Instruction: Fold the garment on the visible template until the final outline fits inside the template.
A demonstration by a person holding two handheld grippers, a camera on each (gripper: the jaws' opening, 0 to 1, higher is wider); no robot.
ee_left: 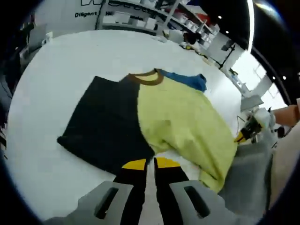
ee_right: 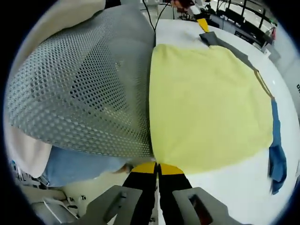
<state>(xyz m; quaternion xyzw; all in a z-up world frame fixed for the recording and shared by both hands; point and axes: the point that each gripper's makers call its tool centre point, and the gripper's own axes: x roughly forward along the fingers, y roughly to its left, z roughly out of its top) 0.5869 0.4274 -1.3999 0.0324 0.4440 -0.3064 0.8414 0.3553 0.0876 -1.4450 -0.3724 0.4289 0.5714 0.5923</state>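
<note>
On the white table (ee_left: 56, 65), toward the left in the left gripper view, lies the dark template (ee_left: 101, 124), a flat black rectangle with its left part bare. The garment (ee_left: 183, 124), a yellow-green shirt with a brown collar (ee_left: 147, 78) and a blue sleeve (ee_left: 187, 80), sits to the right of it and only overlaps the template's right portion; most of the yellow cloth spreads out over the bare table beyond the template's right edge. Nearest the camera, the left gripper (ee_left: 151, 163) has its yellow-tipped jaws pressed together just at the near hem of the shirt; whether cloth is caught between them I cannot tell.

In the right gripper view a person's grey mesh sleeve (ee_right: 79, 84) takes up the left side, and to its right the yellow body of the shirt lies broad and flat, with the blue sleeve hanging off at the far right. The right gripper (ee_right: 158, 168) also shows its jaws closed, tips at the near edge of the yellow cloth; a pinch on the fabric is likely but not clearly seen.

By my judgement the folding is at an early stage: the shirt looks still largely open, its outline much wider than the template, so folds remain before it fits inside.
</note>
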